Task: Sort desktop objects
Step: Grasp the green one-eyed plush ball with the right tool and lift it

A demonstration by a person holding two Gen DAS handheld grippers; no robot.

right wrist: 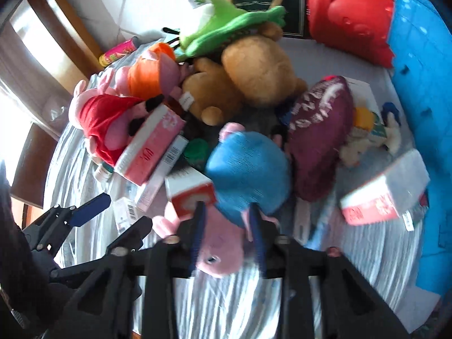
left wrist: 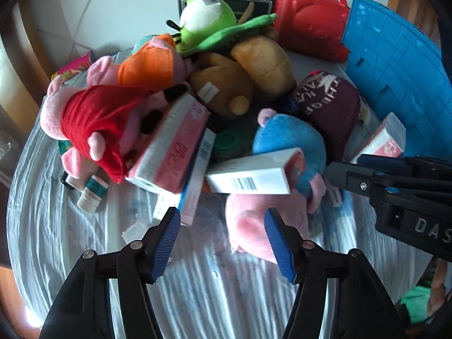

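Right gripper [right wrist: 226, 223] down at the near edge of the pile, fingers [right wrist: 197, 226] narrowed on the pink pig plush in the blue shirt [right wrist: 248, 166], pinching it around the neck where pink head meets blue body. Pig's snout [right wrist: 217, 260] poking out toward the camera, between and below the fingers. White box with a red end [right wrist: 189, 192] lying against the plush, just left of the grip.

Left gripper [left wrist: 223, 226] hovering low over the striped cloth on the tabletop [left wrist: 197, 288], fingers [left wrist: 166, 243] spread wide, nothing between them. Same blue-shirted pig just ahead, its pink head touching or nearly touching the right-hand finger. Barcode box [left wrist: 251, 175] resting across the plush.

Behind: pig plush in red dress [left wrist: 96, 124] on the left, pink tissue-style box [left wrist: 175, 147] leaning against it, orange-clad pig [left wrist: 149, 62] further back, brown bear [left wrist: 243, 73] in the middle, green bird plush [left wrist: 206, 19] on top. Maroon printed cushion [right wrist: 319, 141] right of the blue shirt. Red plastic case [right wrist: 350, 14] and blue crate [right wrist: 423, 113] along the far right. Small white bottle [left wrist: 91, 195] lying at the pile's left edge. Some motion blur in the right wrist view.
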